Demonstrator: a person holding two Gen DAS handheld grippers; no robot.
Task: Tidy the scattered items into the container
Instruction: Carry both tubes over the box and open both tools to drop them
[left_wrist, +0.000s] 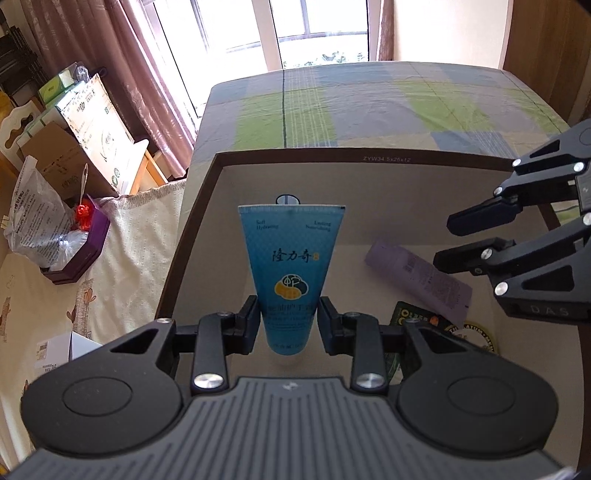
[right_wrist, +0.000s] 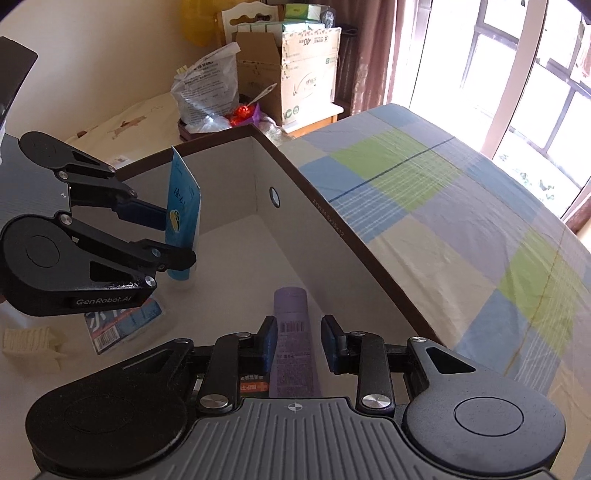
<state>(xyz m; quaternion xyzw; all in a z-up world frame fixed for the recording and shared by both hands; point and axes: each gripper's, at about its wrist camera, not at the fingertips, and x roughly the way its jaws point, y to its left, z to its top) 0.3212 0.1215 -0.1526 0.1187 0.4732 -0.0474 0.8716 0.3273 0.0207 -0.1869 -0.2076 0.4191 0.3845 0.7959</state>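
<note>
An open brown-rimmed cardboard box (left_wrist: 295, 154) (right_wrist: 332, 206) stands on the bed. My left gripper (left_wrist: 288, 325) (right_wrist: 179, 238) is shut on a blue tube (left_wrist: 291, 258) (right_wrist: 183, 210), held upright inside the box with its cap just above the floor. A purple tube (left_wrist: 421, 280) (right_wrist: 291, 332) lies flat on the box floor. My right gripper (right_wrist: 299, 339) (left_wrist: 443, 240) hovers over it, open, with a gap on both sides of the tube. A dark green packet (left_wrist: 410, 317) and a blue barcoded packet (right_wrist: 122, 325) also lie in the box.
The bed's checked sheet (left_wrist: 369, 107) (right_wrist: 443, 206) stretches beyond the box toward the window. To the left, cardboard cartons (left_wrist: 96, 122) and a plastic bag (left_wrist: 37, 221) stand on a cream cloth. A cream ribbed block (right_wrist: 29, 343) lies in the box near the left gripper.
</note>
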